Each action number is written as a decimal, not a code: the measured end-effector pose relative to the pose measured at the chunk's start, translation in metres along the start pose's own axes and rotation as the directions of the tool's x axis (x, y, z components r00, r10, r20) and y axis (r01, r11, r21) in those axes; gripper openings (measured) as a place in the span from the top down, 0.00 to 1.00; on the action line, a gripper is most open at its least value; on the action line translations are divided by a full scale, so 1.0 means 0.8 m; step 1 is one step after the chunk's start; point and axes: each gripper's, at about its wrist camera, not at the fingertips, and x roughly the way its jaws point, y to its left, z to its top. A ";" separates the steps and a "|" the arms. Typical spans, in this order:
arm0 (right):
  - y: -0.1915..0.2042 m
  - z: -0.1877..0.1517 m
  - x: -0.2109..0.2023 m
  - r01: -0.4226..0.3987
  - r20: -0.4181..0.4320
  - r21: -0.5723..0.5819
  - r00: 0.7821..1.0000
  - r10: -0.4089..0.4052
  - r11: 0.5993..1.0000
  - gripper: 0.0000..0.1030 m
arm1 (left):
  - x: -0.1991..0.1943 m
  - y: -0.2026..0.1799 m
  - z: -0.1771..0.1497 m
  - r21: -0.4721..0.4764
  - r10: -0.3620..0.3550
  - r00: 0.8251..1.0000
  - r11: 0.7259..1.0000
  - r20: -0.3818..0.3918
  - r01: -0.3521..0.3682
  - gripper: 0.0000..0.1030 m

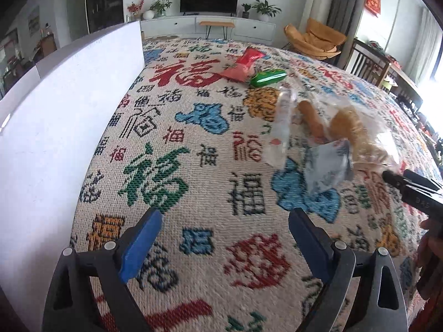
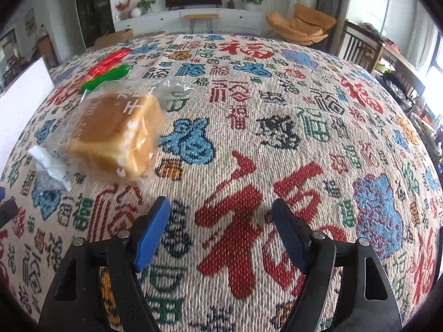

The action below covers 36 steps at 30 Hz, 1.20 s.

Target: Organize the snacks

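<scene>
You are working over a table spread with a woven cloth point(image 2: 249, 127) of coloured characters, in a living room with a television and potted plants along the far wall. At the cloth's left edge stands a white box point(image 1: 69, 105); only its outer wall shows, so you cannot tell what, if anything, is already inside. Your left gripper point(image 1: 224, 235) hangs above the cloth with its jaws spread wide and nothing between them. Toward the far middle lie a red packet point(image 1: 243, 63) and, touching it, a green packet point(image 1: 267, 77), both resting on the cloth. Nearer, to their right, sits a bagged bread point(image 2: 116, 135) in clear wrap, with a smaller pale packet point(image 1: 326, 166) against its near end; its print is too blurred to read. Your right gripper point(image 2: 221, 229) is likewise wide apart and empty, just beside the bread. By the look of it, all four snacks are left to sort.
</scene>
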 end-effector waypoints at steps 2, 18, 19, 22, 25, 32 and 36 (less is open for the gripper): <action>-0.007 0.007 0.011 -0.026 0.007 0.020 1.000 0.026 0.999 0.10 | 0.004 0.000 -0.003 0.044 0.037 0.999 0.998 0.027 -0.038 0.06; -0.007 0.009 0.016 -0.032 -0.001 0.016 0.999 0.032 0.999 0.06 | 0.017 -0.002 0.000 0.073 0.043 0.999 0.996 0.015 -0.043 0.00; -0.007 0.009 0.016 -0.032 -0.001 0.016 0.999 0.032 0.999 0.06 | 0.017 -0.002 0.000 0.073 0.042 0.999 0.996 0.015 -0.043 0.00; -0.006 0.009 0.016 -0.032 -0.001 0.016 0.999 0.032 0.999 0.06 | 0.017 -0.002 0.000 0.073 0.042 0.999 0.996 0.015 -0.043 0.00; -0.007 0.009 0.016 -0.032 -0.001 0.016 0.999 0.032 0.999 0.06 | 0.017 -0.002 0.000 0.073 0.042 0.999 0.996 0.015 -0.043 0.00; -0.007 0.009 0.016 -0.031 -0.001 0.016 1.000 0.031 0.999 0.06 | 0.017 -0.002 0.000 0.073 0.042 0.999 0.996 0.015 -0.043 0.00; -0.007 0.009 0.016 -0.032 -0.001 0.016 1.000 0.032 0.999 0.06 | 0.017 -0.002 0.000 0.073 0.042 0.999 0.996 0.016 -0.043 0.00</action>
